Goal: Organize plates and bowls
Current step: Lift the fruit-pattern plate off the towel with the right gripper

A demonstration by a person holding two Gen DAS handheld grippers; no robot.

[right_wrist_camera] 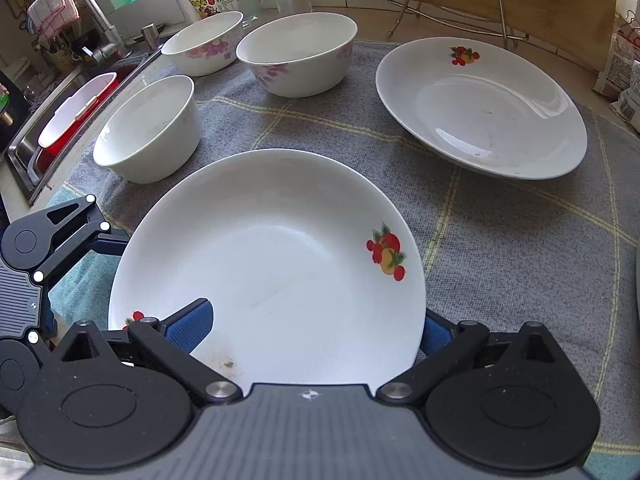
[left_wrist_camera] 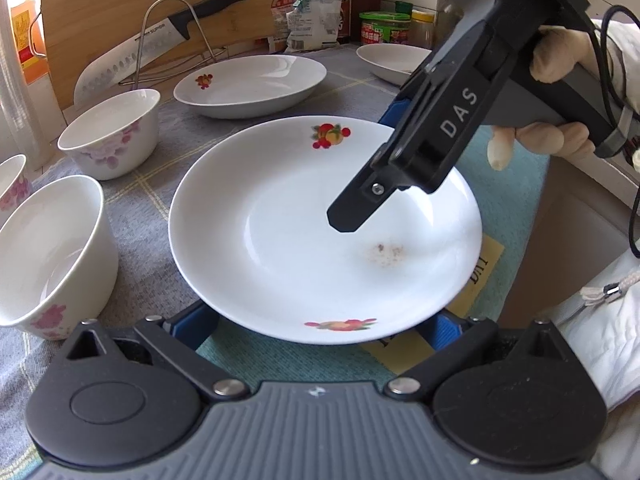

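Two grippers meet at centre-frame plate [right_wrist_camera: 272, 264]: right gripper [right_wrist_camera: 316, 328] fingers straddle its rim; left gripper [left_wrist_camera: 320, 328] fingers spread beneath. Next, probably: stacking onto upper-right plate [right_wrist_camera: 480, 112].

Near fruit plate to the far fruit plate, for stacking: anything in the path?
Nothing visible. Only bare grey cloth lies between the near plate and the far plate. The three bowls stand off to the left, clear of that line. The far plate is empty.
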